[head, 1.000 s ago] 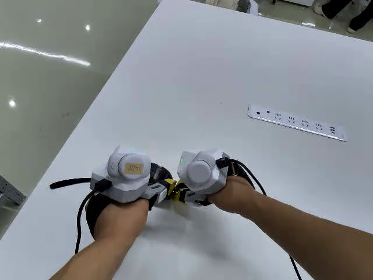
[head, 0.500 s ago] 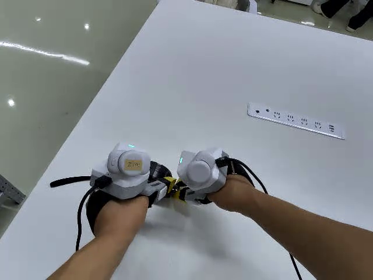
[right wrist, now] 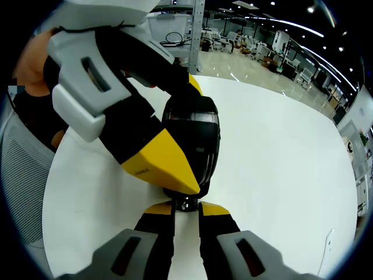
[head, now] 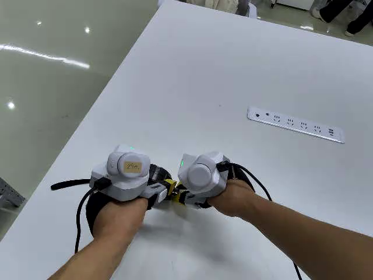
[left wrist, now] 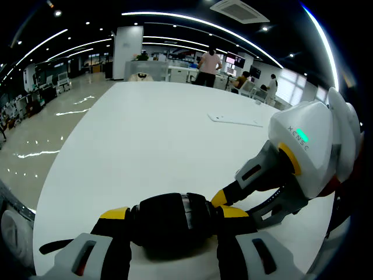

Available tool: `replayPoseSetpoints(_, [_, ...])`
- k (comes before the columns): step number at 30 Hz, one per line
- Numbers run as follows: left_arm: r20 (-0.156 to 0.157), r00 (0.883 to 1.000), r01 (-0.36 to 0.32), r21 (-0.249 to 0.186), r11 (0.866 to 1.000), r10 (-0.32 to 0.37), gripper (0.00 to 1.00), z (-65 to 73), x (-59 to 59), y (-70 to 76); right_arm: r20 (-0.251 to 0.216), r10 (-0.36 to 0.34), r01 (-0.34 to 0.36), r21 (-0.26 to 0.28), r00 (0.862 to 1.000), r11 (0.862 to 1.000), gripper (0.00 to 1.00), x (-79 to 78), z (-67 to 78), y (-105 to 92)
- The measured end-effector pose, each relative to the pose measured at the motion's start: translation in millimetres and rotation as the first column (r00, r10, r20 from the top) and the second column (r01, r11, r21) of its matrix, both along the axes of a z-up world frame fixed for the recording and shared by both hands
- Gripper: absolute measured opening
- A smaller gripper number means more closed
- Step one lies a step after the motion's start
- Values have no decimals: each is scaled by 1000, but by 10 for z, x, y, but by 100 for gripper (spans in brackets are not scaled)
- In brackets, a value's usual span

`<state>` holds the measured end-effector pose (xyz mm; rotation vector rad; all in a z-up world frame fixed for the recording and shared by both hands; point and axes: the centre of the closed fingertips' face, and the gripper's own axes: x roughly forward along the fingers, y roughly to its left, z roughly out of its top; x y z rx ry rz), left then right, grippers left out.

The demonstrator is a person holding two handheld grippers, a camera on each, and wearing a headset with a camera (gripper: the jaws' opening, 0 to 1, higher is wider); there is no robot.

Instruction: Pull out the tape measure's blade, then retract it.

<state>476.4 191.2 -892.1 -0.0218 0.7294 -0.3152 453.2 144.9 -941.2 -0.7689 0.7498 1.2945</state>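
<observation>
Nothing much has shifted in a second: low in the head view, my left hand-held gripper [head: 158,190] stays clamped round the tape measure [left wrist: 172,228], anchoring it on the desk [head: 233,70], while my right hand-held gripper [right wrist: 186,213], nearly shut, pinches the blade hook [right wrist: 185,204], ready to draw.

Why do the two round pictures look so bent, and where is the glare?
Left gripper view: the fisheye lens bows the ceiling light strips and the edges of the white table. Right gripper view: the same bulge swells the near yellow fingertip against the black round tape measure. Head view: straight lines, lamp glare on the glossy grey floor, soft shadows on the table.
</observation>
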Motion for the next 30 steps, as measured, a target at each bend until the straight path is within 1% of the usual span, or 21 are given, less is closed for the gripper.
replayPoseSetpoints(5, [0, 1000, 7, 1, 1000, -7, 57, 1, -3, -2, 1, -11, 11, 5, 1000, 1000, 15, -2, 1, -3])
replayPoseSetpoints(9, [0, 1000, 20, 11, 1000, -20, 58, -12, -9, -10, 10, -6, 6, -4, 1000, 1000, 16, -1, -5, -7])
replayPoseSetpoints(15, [-2, 1000, 24, 9, 1000, -24, 62, -10, -20, -35, 4, -24, 24, 0, 1000, 1000, 16, -10, 14, -5])
replayPoseSetpoints(18, [-2, 1000, 27, 13, 1000, -27, 64, -6, -32, -37, -4, -42, 42, -1, 999, 999, 18, -13, -3, -25])
replayPoseSetpoints(22, [0, 1000, 28, 17, 999, -28, 66, -1, -34, -18, -19, -73, 73, 10, 997, 997, 19, -18, 1, -47])
replayPoseSetpoints(25, [4, 999, 35, 20, 999, -35, 67, 15, -39, -14, -33, -105, 105, 27, 994, 994, 20, -14, 20, -48])
replayPoseSetpoints(30, [17, 999, 39, 22, 999, -40, 67, 64, -48, 11, -36, -127, 128, 38, 991, 991, 22, -15, 52, -40])
